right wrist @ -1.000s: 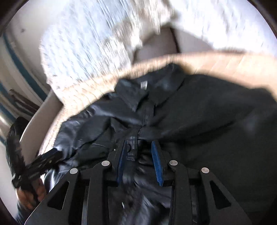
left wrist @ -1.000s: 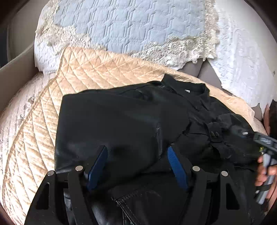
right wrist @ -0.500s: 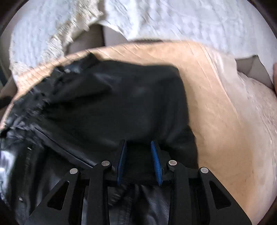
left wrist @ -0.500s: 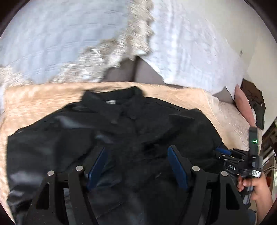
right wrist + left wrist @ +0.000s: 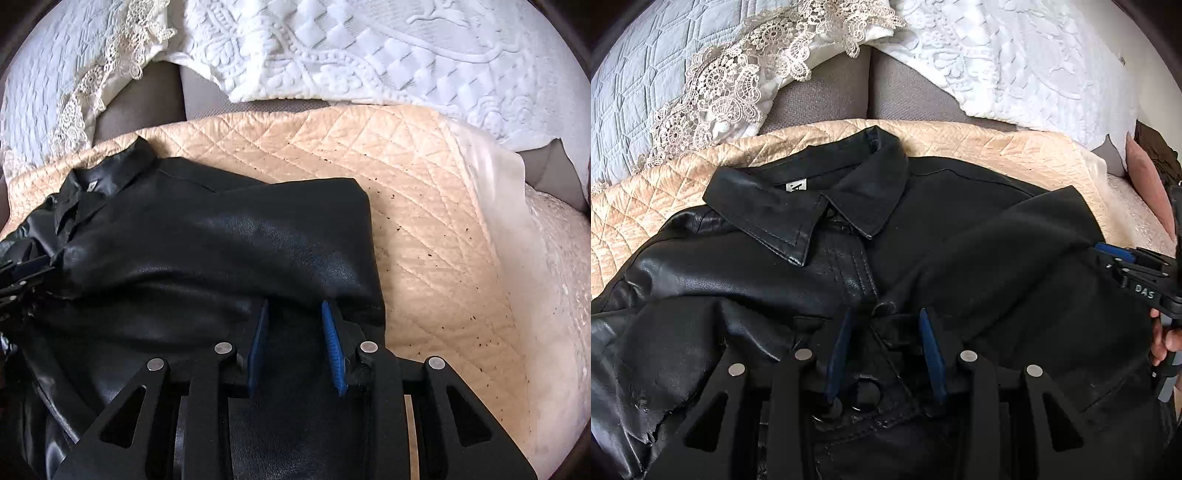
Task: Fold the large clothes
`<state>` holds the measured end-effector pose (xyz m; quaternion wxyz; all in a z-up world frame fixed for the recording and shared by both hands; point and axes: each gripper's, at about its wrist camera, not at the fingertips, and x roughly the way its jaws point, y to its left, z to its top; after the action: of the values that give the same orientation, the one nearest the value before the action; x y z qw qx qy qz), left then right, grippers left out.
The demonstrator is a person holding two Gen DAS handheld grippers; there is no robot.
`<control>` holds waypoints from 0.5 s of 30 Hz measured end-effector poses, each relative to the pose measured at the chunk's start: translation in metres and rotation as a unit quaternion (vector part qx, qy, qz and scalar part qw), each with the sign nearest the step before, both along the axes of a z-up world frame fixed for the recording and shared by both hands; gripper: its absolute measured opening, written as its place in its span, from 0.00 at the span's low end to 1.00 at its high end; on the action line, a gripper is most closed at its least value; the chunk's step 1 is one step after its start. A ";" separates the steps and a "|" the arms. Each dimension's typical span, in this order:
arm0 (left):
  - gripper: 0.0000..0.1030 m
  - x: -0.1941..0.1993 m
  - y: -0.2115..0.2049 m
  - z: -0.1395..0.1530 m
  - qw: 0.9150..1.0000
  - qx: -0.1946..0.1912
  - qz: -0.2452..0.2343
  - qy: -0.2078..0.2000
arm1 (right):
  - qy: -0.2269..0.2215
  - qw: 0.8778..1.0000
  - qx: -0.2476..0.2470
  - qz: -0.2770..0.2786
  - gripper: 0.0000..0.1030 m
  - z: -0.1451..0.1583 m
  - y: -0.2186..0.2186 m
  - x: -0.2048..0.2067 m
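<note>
Black leather jacket (image 5: pixel 798 280) lies collar-up on the peach quilted cover (image 5: pixel 424 206) of a sofa, one side already folded across its front. The left gripper (image 5: pixel 886 354) has just been narrowing over the button placket, leather bunched between its pads, though a firm pinch I cannot confirm. The right gripper (image 5: pixel 295 343) holds a narrow gap with the folded edge of the jacket between its jaws. To fold cleanly, I judge both should lift together, keeping that edge straight.
</note>
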<state>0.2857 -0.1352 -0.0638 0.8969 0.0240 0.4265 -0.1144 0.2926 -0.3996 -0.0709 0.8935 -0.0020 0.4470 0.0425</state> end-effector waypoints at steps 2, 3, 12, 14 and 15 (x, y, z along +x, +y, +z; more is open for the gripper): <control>0.39 -0.001 -0.003 -0.001 1.000 0.012 0.000 -0.002 | 0.001 1.000 -0.001 0.000 0.30 0.002 -0.002 -0.003; 0.39 -0.001 -0.004 -0.001 1.000 0.017 0.000 -0.003 | 0.002 1.000 -0.003 0.000 0.30 0.005 -0.002 -0.005; 0.39 -0.043 0.020 0.041 1.000 0.002 -0.009 -0.027 | -0.007 0.999 0.030 0.011 0.30 0.034 -0.009 -0.072; 0.39 -0.049 0.033 0.028 1.000 0.020 0.005 -0.012 | 0.006 1.000 0.028 0.009 0.30 0.023 -0.012 -0.087; 0.39 -0.045 0.036 0.018 1.000 0.027 0.014 0.003 | 0.016 0.999 0.025 0.011 0.30 0.017 -0.011 -0.086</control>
<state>0.2404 -0.0989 -0.0456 0.8963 0.0419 0.4321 -0.0908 0.2065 -0.4110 -0.0537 0.8854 0.0164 0.4601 0.0641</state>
